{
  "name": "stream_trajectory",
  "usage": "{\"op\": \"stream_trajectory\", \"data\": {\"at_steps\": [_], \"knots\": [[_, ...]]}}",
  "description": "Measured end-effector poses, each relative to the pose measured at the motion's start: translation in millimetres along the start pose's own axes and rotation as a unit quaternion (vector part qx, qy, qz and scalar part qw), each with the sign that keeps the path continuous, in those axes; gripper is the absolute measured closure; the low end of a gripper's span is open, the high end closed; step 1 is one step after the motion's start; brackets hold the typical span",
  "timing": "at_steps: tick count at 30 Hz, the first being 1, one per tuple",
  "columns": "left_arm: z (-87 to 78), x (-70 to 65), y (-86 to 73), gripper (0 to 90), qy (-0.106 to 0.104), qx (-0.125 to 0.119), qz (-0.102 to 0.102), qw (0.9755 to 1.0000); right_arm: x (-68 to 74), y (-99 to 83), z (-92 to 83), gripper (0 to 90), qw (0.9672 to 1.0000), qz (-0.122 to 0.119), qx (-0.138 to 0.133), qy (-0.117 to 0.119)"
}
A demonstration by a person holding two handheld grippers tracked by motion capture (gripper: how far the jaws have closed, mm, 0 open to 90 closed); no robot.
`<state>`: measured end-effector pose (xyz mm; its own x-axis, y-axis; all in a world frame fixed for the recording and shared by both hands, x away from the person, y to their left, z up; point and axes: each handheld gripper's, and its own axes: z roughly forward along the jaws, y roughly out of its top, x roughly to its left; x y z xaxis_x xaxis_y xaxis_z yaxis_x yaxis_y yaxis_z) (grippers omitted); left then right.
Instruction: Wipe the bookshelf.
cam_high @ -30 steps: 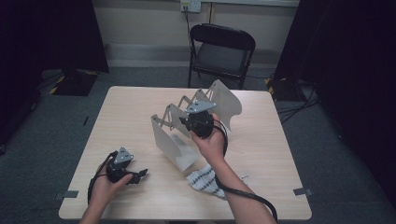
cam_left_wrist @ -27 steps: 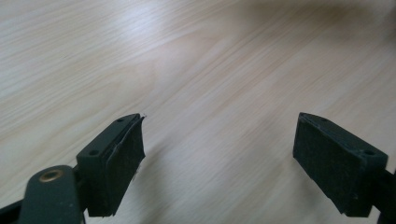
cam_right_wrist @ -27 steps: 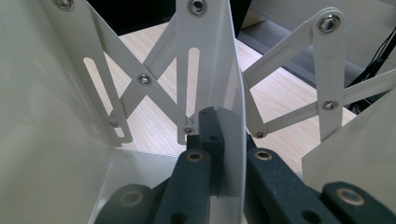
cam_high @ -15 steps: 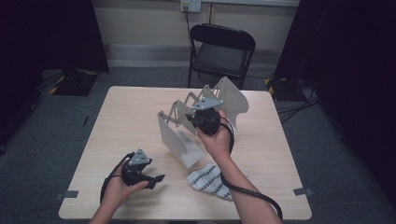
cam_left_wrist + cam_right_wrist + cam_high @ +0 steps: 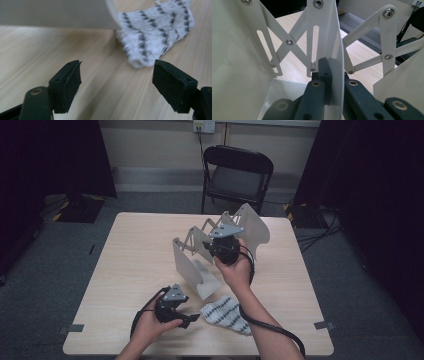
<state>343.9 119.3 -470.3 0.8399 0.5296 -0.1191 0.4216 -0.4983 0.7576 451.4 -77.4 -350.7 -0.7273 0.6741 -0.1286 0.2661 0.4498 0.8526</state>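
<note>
sock point(image 5: 155, 32) ahead on table point(image 5: 125, 265) | my left gripper point(image 5: 116, 82) empty, jaws just narrowed, not touching | right gripper point(image 5: 330, 75) clamped on rack point(image 5: 187, 262) panel, steady | straddle sock edge, then pinch

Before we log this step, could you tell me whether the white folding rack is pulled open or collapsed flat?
Pulled open. The white folding rack stands upright with its panels spread apart and its scissor links crossed wide.

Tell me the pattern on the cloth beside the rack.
White cloth with dark grey zigzag stripes, clearest in the left gripper view.
</note>
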Motion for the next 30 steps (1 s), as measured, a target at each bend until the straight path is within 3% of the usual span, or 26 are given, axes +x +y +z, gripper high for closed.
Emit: {"op": "stream_trajectory", "data": {"at_steps": [3,8,18,28,30], "knots": [[10.2,-5.7,3.8,25.5,-0.005,-0.002,-0.005,1.0000,-1.7,-0.6,-2.1,89.4,1.0000,-0.001,-0.001,-0.003],[25.1,-13.3,5.5,34.2,-0.009,0.007,0.007,0.9999,-5.6,-1.6,-5.1,89.3,1.0000,-0.002,0.001,-0.008],[35.0,-22.5,9.5,55.8,0.003,0.010,0.031,0.9995,-10.8,-5.1,-9.1,89.2,0.9999,-0.003,0.002,-0.016],[38.1,-23.4,9.8,86.2,0.011,0.046,0.020,0.9987,-13.6,-8.9,-11.6,89.1,0.9998,0.001,0.001,-0.020],[34.4,-20.9,8.0,87.1,0.010,0.054,0.014,0.9984,-14.5,-10.0,-11.9,89.0,0.9998,0.003,0.000,-0.019]]}}
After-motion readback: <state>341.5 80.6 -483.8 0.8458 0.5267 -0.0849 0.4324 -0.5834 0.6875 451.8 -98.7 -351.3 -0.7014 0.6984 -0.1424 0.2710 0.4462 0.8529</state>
